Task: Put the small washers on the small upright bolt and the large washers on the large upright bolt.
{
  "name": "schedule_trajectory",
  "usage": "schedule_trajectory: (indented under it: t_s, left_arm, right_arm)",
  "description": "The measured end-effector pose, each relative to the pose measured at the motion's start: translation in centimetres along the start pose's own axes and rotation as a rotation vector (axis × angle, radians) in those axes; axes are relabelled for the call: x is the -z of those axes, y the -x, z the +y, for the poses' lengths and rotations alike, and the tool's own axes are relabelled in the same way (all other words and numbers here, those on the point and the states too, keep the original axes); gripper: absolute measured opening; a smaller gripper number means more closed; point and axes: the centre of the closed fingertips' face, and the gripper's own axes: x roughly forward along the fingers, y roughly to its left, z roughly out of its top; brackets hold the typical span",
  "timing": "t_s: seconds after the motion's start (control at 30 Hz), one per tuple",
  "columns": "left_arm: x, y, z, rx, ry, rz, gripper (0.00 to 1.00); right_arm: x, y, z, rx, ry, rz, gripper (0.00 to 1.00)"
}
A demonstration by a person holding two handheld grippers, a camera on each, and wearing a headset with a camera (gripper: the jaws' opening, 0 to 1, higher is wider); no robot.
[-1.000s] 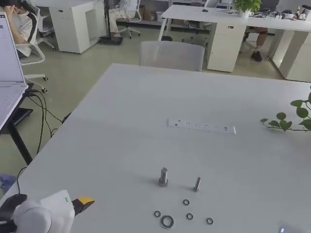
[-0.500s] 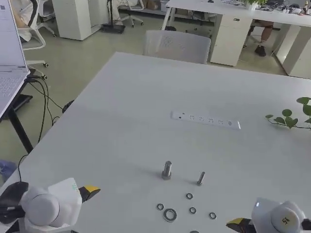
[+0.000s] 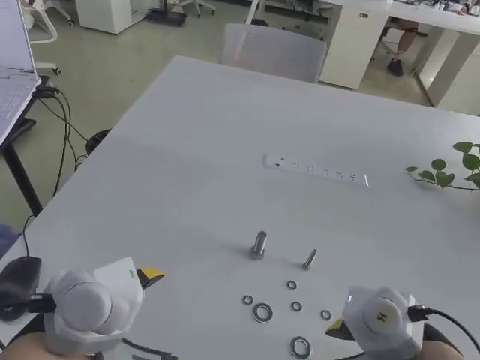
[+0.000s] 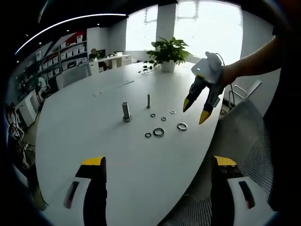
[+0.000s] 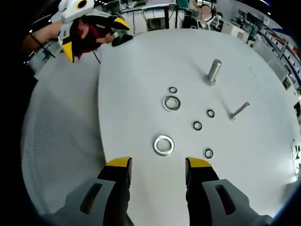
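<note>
Open-plan office with white desks [image 3: 349, 52] at the back. One broad white table [image 3: 187, 150] has a grey chair [image 3: 274, 51] at its far edge, a white power strip [image 3: 315, 170] mid-surface and a plant sprig [image 3: 450, 169] at its right edge. At the near edge are the left gripper [image 4: 158, 162], jaws spread wide and empty, and the right gripper [image 5: 158, 162], jaws parted more narrowly and empty. The large bolt [image 3: 258, 245] stands upright with the small bolt [image 3: 309, 259] near its right; in front of them, loose on the table, are two large washers [image 3: 262, 312] and four small washers [image 3: 296, 306].
</note>
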Motion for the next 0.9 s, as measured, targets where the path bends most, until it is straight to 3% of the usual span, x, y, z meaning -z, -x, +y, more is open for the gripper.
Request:
schedule_trajectory:
  t_s: [0.27, 0.53, 0.63, 0.9]
  left_arm:
    - [-0.4, 0.0, -0.4, 0.026, -0.004, -0.015, 0.90]
    - [0.0, 0.1, -0.7, 0.045, -0.009, -0.015, 0.88]
    - [0.3, 0.3, -0.6, 0.046, -0.001, -0.017, 0.87]
    - [1.3, 0.4, -1.5, 0.070, -0.010, -0.001, 0.86]
  right_arm:
    - [-0.4, -0.9, -0.4, -0.008, 0.057, 0.054, 0.42]
    - [-0.5, -2.3, -0.2, -0.032, 0.236, 0.128, 0.42]
    - [-0.8, -2.7, 0.1, -0.049, 0.236, 0.129, 0.42]
    - [-0.3, -3.2, -0.4, -0.032, 0.267, 0.174, 0.40]
